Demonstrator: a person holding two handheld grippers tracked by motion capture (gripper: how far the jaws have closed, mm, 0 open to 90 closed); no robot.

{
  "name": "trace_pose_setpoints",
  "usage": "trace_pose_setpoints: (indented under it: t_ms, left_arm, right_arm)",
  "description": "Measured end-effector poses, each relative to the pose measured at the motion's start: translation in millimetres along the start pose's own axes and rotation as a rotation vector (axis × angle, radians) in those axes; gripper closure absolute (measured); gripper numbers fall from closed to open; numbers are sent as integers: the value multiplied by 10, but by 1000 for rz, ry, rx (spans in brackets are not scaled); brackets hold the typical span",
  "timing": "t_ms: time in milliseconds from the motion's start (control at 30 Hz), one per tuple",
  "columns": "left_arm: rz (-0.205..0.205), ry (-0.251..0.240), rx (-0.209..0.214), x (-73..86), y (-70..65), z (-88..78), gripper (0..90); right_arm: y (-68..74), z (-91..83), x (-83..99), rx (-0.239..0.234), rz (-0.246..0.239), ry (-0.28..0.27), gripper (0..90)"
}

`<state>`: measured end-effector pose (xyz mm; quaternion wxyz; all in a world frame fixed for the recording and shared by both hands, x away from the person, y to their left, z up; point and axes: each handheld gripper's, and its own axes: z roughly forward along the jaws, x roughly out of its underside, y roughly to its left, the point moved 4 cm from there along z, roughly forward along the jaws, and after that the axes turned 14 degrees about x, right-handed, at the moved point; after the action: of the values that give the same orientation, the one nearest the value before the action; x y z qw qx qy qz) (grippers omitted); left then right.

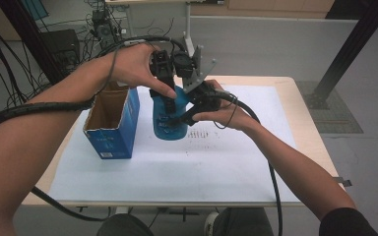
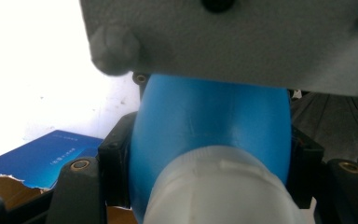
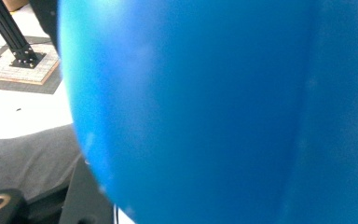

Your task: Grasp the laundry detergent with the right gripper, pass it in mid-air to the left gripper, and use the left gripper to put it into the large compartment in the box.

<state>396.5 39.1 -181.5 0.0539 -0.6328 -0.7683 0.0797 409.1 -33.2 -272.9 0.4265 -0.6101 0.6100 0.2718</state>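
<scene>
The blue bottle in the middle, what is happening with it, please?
A person holds the blue bottle above the table with two hand-held grippers. The left gripper is shut on the bottle's upper part, near its white cap. The right gripper is shut on the bottle's side. An open blue box stands on the white sheet just left of the bottle.

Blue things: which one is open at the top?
The blue box standing left of the blue bottle: its torn top gapes open, showing brown cardboard inside.
</scene>
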Motion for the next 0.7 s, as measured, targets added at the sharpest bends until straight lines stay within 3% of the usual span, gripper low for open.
trace_pose_setpoints:
  t_ms: [700]
  left_arm:
    - [-4, 19, -8, -14, 2, 16, 361]
  right_arm:
    - [2, 6, 15, 2, 8, 3, 429]
